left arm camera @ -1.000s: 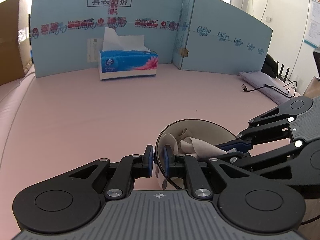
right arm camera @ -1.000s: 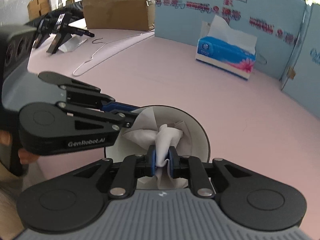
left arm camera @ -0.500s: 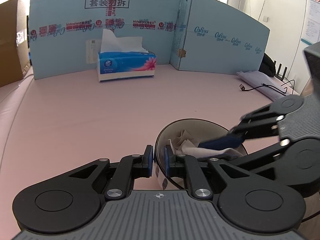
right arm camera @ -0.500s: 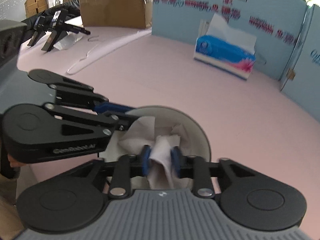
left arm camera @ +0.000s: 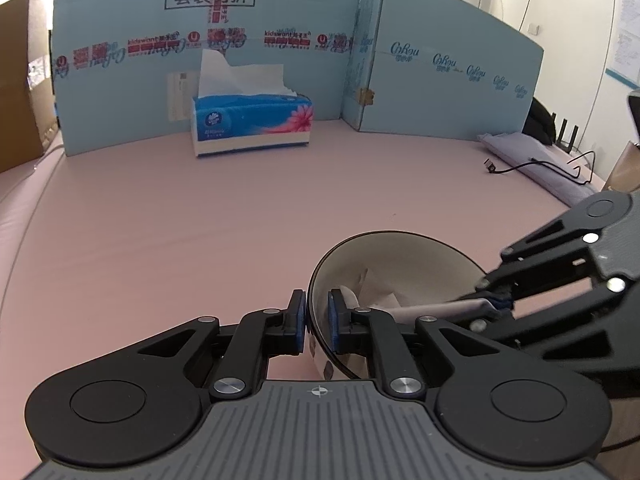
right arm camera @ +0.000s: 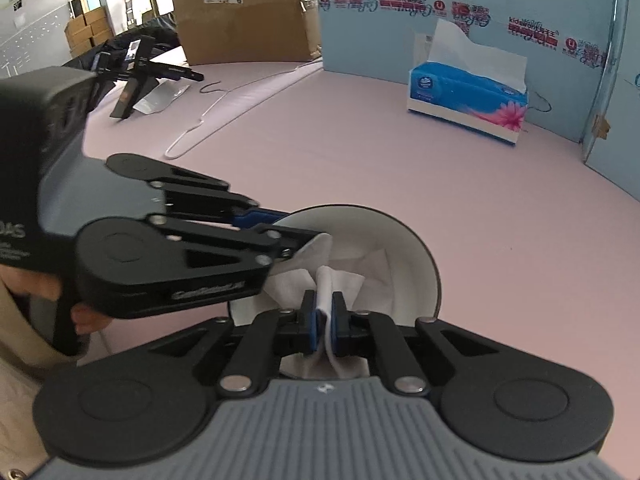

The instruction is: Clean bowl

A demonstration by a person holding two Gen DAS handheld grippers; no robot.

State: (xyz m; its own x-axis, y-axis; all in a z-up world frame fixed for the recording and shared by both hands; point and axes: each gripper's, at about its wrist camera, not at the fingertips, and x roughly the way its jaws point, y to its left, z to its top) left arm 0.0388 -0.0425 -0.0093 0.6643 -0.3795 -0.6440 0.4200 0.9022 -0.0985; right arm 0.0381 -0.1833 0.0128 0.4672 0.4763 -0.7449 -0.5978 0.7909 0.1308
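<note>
The left gripper (left arm camera: 316, 322) has its fingers clamped across the near rim of the dark-rimmed, white-lined ceramic bowl (left arm camera: 400, 256) on the pink counter (left arm camera: 200, 220). The right gripper (right arm camera: 324, 322) pinches a crumpled white tissue (right arm camera: 344, 280) inside it. Wiping well likely means firm rim hold and sweeping tissue round the wall.

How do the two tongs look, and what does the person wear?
Both tongs are alike: the left tongs and right tongs have black linkage fingers with silver rivets, blue pads at the tips, two round black discs, and a grey ribbed body with a small crosshair mark. White lettering runs along the left tool's side. The person wears a beige sleeve.
</note>
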